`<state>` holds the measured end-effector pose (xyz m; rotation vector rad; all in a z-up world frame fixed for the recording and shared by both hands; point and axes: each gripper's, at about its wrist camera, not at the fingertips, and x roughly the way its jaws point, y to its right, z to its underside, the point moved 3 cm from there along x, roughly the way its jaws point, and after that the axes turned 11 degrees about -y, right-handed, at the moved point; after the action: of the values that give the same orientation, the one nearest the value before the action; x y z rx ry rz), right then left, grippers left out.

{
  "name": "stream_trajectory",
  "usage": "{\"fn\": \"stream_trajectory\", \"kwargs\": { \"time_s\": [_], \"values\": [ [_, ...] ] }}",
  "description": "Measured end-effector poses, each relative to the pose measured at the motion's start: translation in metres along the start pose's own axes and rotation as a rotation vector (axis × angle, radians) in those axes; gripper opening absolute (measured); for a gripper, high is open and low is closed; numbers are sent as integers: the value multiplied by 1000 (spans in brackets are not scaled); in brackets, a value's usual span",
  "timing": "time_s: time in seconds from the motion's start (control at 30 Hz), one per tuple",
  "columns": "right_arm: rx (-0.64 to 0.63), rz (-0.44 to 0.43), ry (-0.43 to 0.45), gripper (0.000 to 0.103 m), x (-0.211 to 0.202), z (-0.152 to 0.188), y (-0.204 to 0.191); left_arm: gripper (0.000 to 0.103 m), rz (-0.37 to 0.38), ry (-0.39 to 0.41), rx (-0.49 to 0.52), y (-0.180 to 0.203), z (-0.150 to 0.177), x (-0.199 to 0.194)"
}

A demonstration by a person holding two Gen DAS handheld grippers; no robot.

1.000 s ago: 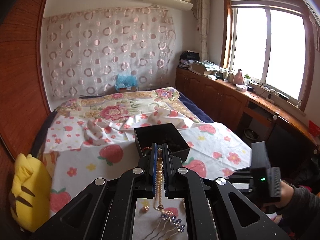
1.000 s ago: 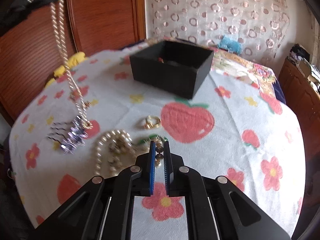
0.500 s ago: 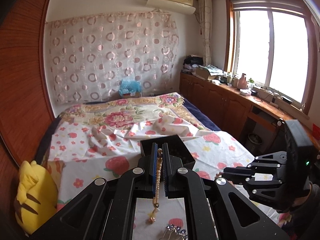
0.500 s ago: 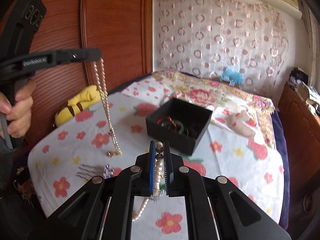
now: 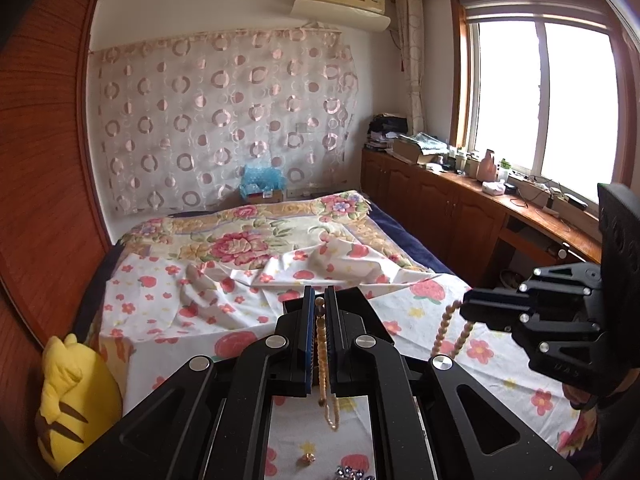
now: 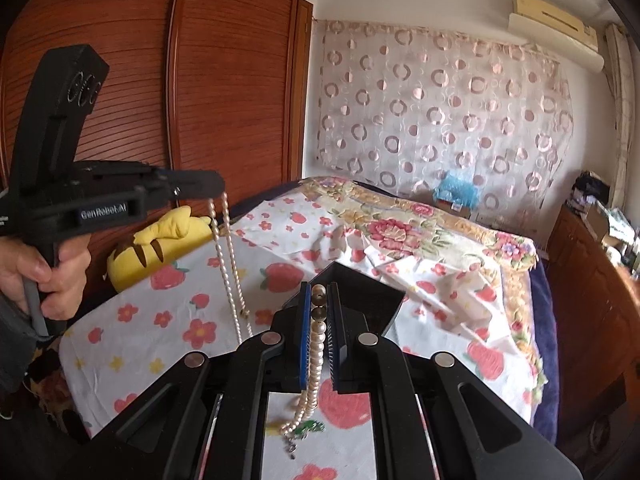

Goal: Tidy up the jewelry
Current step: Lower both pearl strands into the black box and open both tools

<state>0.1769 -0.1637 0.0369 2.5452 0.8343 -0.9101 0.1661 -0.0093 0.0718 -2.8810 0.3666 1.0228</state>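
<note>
My left gripper (image 5: 319,309) is shut on a thin pearl necklace (image 5: 321,352) that hangs down between its fingers; in the right wrist view this necklace (image 6: 230,264) dangles from the left gripper (image 6: 216,192) above the bed. My right gripper (image 6: 319,300) is shut on a pearl bracelet (image 6: 314,356) with larger beads; in the left wrist view the bracelet (image 5: 450,330) hangs from the right gripper (image 5: 466,312). The black jewelry box (image 6: 360,292) sits on the bed just beyond both grippers, mostly hidden by them. A small gold piece (image 5: 307,458) and a purple hair comb (image 5: 352,473) lie below.
The strawberry-print sheet (image 5: 420,312) covers the near bed. A yellow plush toy (image 5: 72,392) lies at the left bed edge beside the wooden wardrobe (image 6: 220,100). Wooden cabinets (image 5: 460,216) run under the window on the right. A green trinket (image 6: 310,426) lies on the sheet.
Both grippers have risen higher above the bed. The right gripper picked up the pearl bracelet from the sheet. The left necklace now hangs free of the sheet.
</note>
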Motion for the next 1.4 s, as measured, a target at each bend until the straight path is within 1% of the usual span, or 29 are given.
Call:
{"fn": "stream_trajectory", "kwargs": {
  "time_s": [0.17,0.33,0.6,0.93,1.0,1.1,1.2,1.3,1.4],
  "values": [
    [-11,37,19,9,-3,-23,10,4,-18,5,-2,-3,-11,6],
    [19,66,42,9,-2,-44,25,4,-35,19,2,-6,-26,7],
    [28,89,69,9,5,-70,42,4,-36,42,1,-13,-54,15],
    [72,33,118,9,17,-78,65,4,-17,58,24,-8,-84,30],
    [86,9,123,9,21,-77,68,4,-15,61,28,-7,-90,36],
    [85,-7,107,9,35,-74,70,4,-4,50,26,-8,-93,49],
    [77,-19,63,9,57,-64,67,4,1,20,23,-9,-90,72],
    [74,-28,7,9,81,-48,65,4,2,-18,24,-10,-86,93],
    [81,-35,-48,9,104,-30,64,4,8,-37,25,-11,-85,108]
  ]
}}
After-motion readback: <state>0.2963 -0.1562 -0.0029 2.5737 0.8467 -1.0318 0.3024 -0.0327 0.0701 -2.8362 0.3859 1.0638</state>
